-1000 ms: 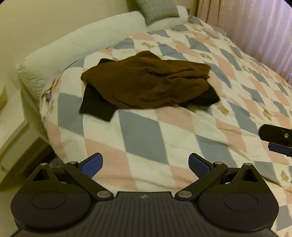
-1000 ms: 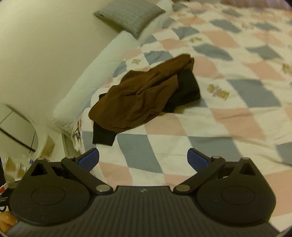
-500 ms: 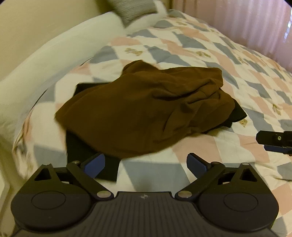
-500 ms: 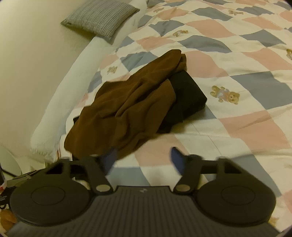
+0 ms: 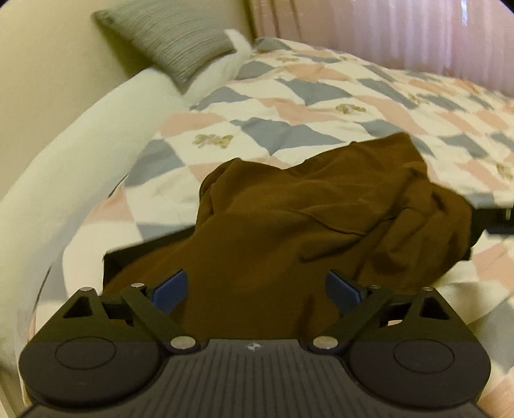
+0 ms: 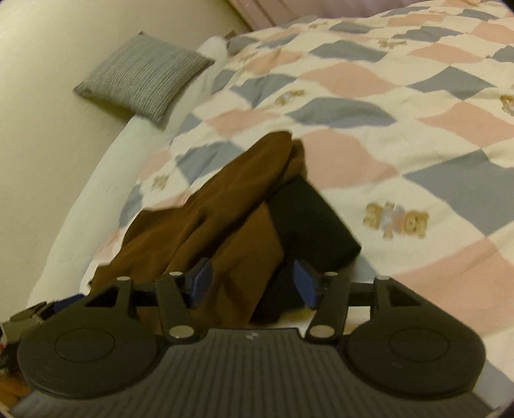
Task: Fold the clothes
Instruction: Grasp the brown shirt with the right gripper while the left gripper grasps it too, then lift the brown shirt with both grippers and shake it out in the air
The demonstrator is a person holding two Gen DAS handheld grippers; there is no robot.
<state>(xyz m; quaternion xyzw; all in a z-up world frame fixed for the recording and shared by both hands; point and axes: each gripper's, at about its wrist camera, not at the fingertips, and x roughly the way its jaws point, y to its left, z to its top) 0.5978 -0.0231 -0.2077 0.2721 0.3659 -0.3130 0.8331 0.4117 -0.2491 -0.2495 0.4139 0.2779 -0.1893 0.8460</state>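
A crumpled brown garment [image 5: 305, 225] lies on the quilted bed, on top of a black garment [image 5: 128, 257]. In the right wrist view the brown garment [image 6: 212, 222] drapes over the black garment [image 6: 308, 218]. My left gripper [image 5: 257, 289] is open, with its blue pads just over the near edge of the brown cloth. My right gripper [image 6: 252, 284] is partly open, its pads either side of the near end of the brown cloth, with nothing held. The right gripper shows at the right edge of the left wrist view [image 5: 496, 220].
The bed carries a pink, grey and white diamond quilt [image 5: 321, 106]. A grey striped cushion [image 6: 144, 74] leans on the white padded bed edge [image 5: 80, 154] by the wall. Pink curtains [image 5: 401, 29] hang behind the bed.
Both grippers have moved in close to the clothes pile. The right gripper's jaws have narrowed from wide open to partly open around the brown cloth.
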